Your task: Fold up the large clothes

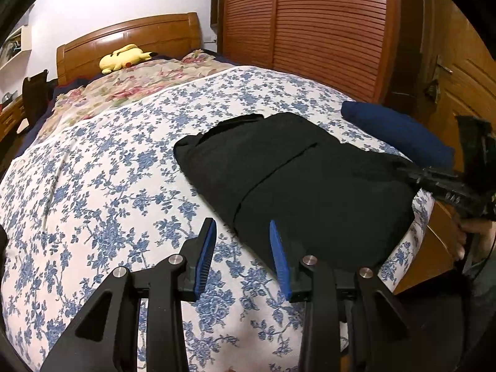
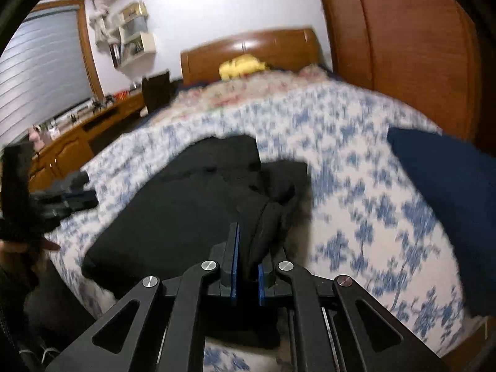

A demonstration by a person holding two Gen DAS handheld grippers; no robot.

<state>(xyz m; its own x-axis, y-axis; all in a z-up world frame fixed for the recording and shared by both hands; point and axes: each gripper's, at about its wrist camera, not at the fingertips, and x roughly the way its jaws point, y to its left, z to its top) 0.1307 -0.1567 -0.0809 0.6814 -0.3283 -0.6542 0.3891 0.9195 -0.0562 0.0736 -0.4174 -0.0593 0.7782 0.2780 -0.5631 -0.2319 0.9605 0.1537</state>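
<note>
Folding looks well advanced to me: the large black fabric garment (image 1: 297, 179) lies as a compact, layered slab near the foot corner of the blue-flowered white bedspread (image 1: 108, 186), with one visible fold seam. What remains, I judge, is the last flap. My right gripper (image 2: 249, 263) is clamped on a bunched black edge of it. My left gripper (image 1: 243, 248) hangs wide, holding nothing, just beside its near edge. Its long axis runs from the footboard corner toward the wooden headboard (image 1: 130, 40).
</note>
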